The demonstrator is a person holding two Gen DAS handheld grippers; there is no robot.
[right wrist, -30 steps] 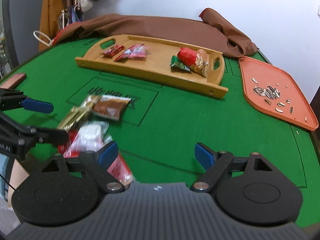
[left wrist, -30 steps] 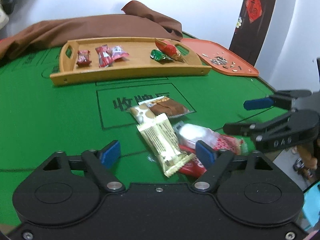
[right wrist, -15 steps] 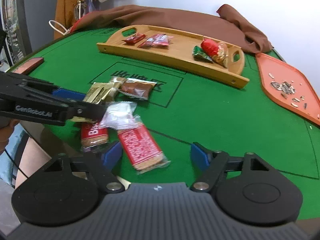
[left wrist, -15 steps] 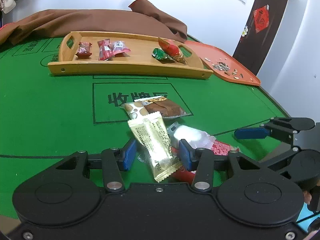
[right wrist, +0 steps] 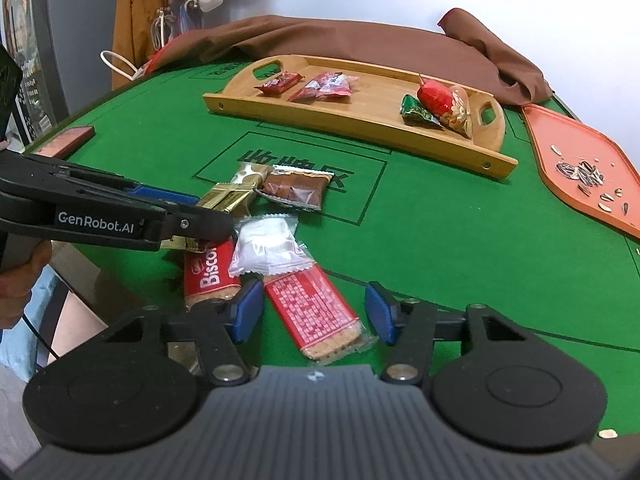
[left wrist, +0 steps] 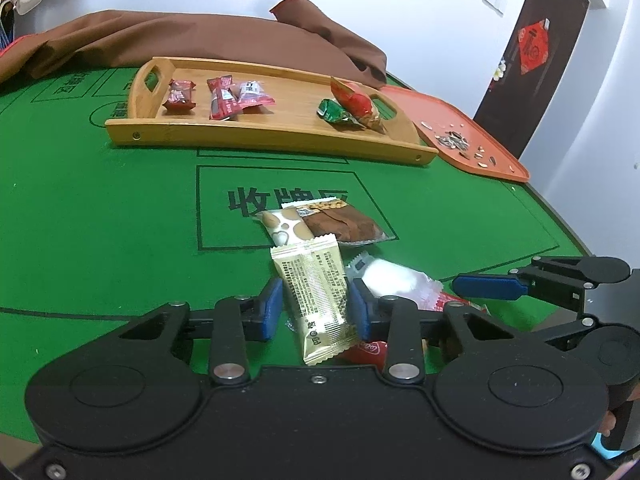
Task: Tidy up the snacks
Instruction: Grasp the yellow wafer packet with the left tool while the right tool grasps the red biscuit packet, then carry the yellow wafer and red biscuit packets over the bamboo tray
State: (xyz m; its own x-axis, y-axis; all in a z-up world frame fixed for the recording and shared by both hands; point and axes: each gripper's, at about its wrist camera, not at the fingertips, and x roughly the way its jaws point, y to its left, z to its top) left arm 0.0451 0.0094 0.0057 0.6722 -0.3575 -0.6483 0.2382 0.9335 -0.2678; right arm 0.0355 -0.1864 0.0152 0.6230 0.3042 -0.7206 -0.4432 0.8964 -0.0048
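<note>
Left gripper (left wrist: 316, 310): your jaws straddle the gold wafer pack (left wrist: 314, 300), pads at its two long edges. They look pressed in on it, so I judge the pinch made or all but made. The pack lies flat on the green bench (left wrist: 100, 220), not yet lifted.

Pile, nearest to you: in the right wrist view the gold pack sits at 10 o'clock of the heap, a white pouch (right wrist: 268, 246) in the middle, a red Biscoff pack (right wrist: 208, 278) just left of it, a red biscuit bar (right wrist: 316, 314) below. The white pouch overlaps both red ones. A brown cake pack (right wrist: 296, 188) lies at 12 o'clock, touching the gold pack's far end.

Right gripper (right wrist: 314, 312): jaws spread wide on either side of the red biscuit bar, gripping nothing — a pick lined up, not started.

Wooden tray (left wrist: 264, 138): at 12 o'clock, well apart from the pile, already holding small red candies (left wrist: 222, 98) on its left and a green and a red packet on its right.

Orange tray (right wrist: 576, 168): at 2 o'clock, carrying sunflower seeds only.

Step in hand: grasping the gold pack for the wooden tray, I judge.

Next move: lift straight up first — its far end touches the brown cake pack — then carry to a bare patch mid-tray.
</note>
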